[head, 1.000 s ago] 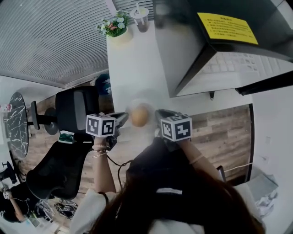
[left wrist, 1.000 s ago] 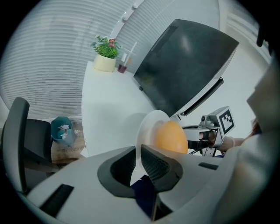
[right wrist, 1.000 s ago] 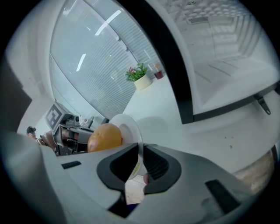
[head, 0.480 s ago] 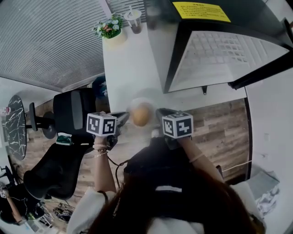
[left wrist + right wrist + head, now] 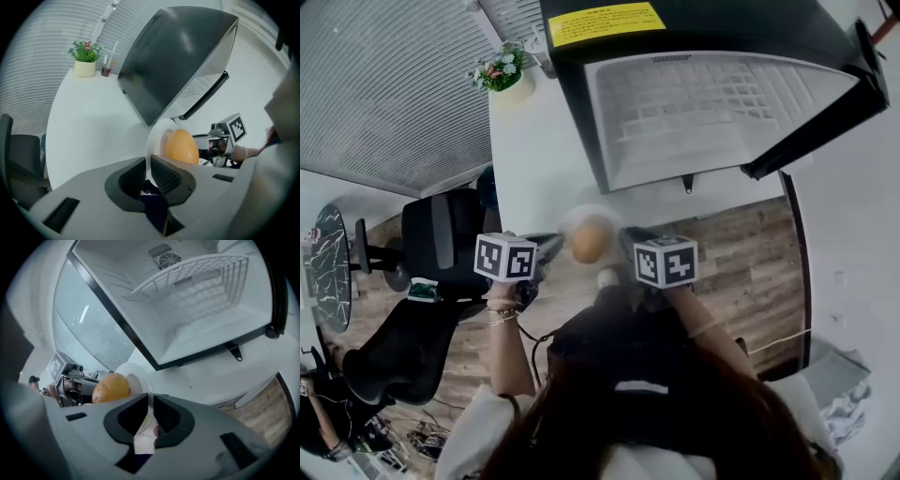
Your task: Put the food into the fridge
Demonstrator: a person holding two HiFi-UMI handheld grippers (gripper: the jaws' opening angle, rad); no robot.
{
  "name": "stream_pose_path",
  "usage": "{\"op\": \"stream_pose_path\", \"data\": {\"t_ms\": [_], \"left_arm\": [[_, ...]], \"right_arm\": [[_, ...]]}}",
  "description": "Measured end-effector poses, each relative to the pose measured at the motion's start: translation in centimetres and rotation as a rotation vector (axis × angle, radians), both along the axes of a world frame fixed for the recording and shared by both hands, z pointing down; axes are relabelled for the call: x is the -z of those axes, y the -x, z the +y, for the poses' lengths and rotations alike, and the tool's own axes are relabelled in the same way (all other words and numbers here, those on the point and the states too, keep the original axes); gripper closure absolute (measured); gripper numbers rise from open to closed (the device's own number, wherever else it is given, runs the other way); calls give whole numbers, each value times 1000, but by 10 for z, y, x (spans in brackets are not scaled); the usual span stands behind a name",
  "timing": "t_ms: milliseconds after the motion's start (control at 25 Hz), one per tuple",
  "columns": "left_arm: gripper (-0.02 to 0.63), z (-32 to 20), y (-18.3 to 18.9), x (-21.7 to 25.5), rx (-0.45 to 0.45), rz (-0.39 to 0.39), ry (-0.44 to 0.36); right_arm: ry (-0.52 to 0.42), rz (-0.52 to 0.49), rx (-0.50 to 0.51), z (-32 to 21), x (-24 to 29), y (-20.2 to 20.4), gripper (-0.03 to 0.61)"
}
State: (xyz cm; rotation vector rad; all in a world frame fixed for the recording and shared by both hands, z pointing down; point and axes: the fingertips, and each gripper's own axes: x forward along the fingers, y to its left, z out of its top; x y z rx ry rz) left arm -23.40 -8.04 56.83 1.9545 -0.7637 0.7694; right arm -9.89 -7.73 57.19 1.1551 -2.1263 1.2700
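At the lower middle of the head view, just above the person's dark hair, the left gripper (image 5: 549,246) and the right gripper (image 5: 628,240) face each other from either side of a white plate (image 5: 577,218). Each gripper's own view shows its jaws clenched on the thin rim of that plate, which looks like a way to keep the plate level and stop it tipping under its load. On the plate, between the two grippers, sits the food (image 5: 591,240), a round orange-brown piece, perhaps a bun or a fruit. It rests loose, so a tilt could roll it off. Beyond the plate lies the white table (image 5: 534,159), and the plate is held in the air near its front edge. Further up, filling the upper right, the fridge (image 5: 712,103) stands on that table with its door swung open, its white inside and wire shelf (image 5: 187,277) bare, likely opened to take the plate. The food is not yet inside. At the far upper left of the table stands a potted plant (image 5: 502,72), well apart from the path
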Motion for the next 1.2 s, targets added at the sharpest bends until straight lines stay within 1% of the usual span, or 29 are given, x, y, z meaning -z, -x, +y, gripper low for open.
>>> {"op": "stream_pose_path", "data": {"t_ms": [160, 400, 560, 920, 1200], "left_arm": [[578, 8, -28, 8, 3, -1, -3], [578, 20, -68, 17, 19, -7, -11], [578, 27, -94, 21, 40, -15, -16], [580, 31, -147, 30, 89, 4, -37], [580, 31, -178, 34, 130, -29, -62]], "right_arm": [[3, -18, -15, 10, 6, -28, 538], [4, -35, -12, 19, 13, -68, 538], [2, -41, 8, 24, 16, -94, 538], [-16, -60, 27, 18, 21, -147, 537], [-40, -66, 87, 11, 24, -177, 537]]}}
